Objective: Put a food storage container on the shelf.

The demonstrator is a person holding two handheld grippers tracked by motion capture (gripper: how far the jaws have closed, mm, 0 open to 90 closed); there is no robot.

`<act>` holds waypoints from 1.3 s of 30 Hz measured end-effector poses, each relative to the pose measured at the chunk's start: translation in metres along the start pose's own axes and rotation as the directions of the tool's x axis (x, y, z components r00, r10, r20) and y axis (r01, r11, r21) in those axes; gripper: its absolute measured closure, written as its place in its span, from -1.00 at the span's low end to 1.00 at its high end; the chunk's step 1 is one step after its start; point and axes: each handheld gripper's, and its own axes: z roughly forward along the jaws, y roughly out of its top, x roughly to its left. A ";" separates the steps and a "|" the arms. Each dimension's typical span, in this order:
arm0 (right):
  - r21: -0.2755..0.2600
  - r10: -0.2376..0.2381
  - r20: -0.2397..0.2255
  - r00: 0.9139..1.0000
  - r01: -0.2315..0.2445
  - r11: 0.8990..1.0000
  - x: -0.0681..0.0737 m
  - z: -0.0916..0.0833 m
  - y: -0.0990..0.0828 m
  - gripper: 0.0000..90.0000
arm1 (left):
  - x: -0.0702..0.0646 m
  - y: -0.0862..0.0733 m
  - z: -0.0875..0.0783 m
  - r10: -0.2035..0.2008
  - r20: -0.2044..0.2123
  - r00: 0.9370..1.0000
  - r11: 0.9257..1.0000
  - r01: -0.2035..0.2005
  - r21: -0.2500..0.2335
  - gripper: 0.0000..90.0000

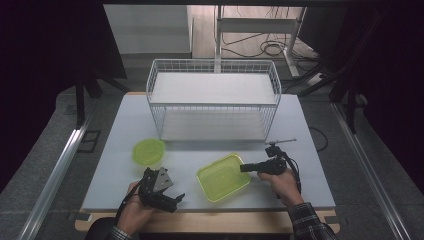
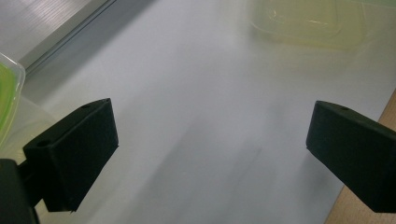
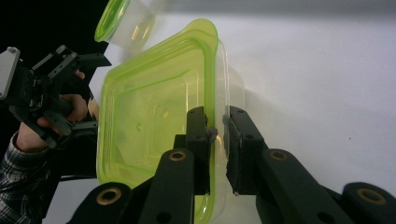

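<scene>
In the high view, the person's two hands are nearest, at the front edge of the white table; the left gripper has its fingers open and holds nothing. The right gripper grips the rim of the square green container. Behind stands a white wire basket, and around the table is grey floor with cables. In the left gripper view, the open fingers hang over bare white table. In the right gripper view, the fingers are closed on the container's wall, one inside and one outside, with a round green container beyond.

two black handheld grippers are seen at a table: the left gripper topped by a grey three-cornered plate, the right gripper trailed by a black cable, brass-ringed pivots on its arms. plaid sleeves are worn.
</scene>
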 end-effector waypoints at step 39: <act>-0.232 -0.009 -0.052 0.999 -0.004 0.973 0.042 -0.055 0.049 0.78 | 0.005 -0.001 -0.001 -0.062 0.001 0.998 0.998 0.062 0.022 -0.95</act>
